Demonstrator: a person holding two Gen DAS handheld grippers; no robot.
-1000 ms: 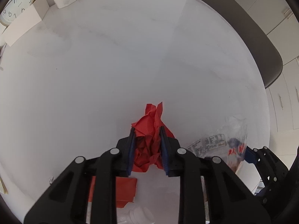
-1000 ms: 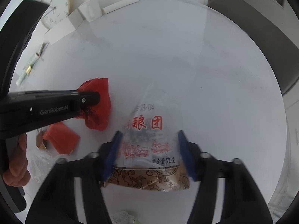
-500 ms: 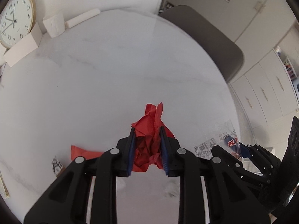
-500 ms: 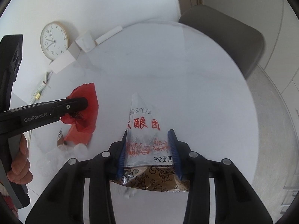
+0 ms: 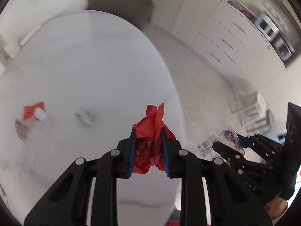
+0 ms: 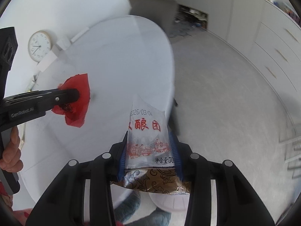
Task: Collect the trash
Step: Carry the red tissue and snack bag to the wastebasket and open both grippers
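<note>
My left gripper (image 5: 148, 131) is shut on a crumpled red paper (image 5: 150, 130), held above the right edge of the round white table (image 5: 84, 66). The red paper also shows in the right wrist view (image 6: 77, 101), at the left gripper's tip. My right gripper (image 6: 149, 137) is shut on a clear plastic snack wrapper with red print (image 6: 146, 143), held past the table's edge over the floor. In the left wrist view the right gripper (image 5: 237, 141) sits at the lower right with the wrapper (image 5: 220, 139).
More trash lies on the table's left: a flat red paper (image 5: 32, 110), a small patterned wrapper (image 5: 21, 131), a whitish scrap (image 5: 84, 117). A wall clock (image 6: 39, 46), a grey chair (image 5: 122, 5), white cabinets (image 5: 235, 43), and a white round object (image 6: 169, 199) below the right gripper.
Both grippers, holding their items, have swung right, away from the table's middle toward its edge. The floor and cabinets have come into view. The current frames are motion-blurred.
</note>
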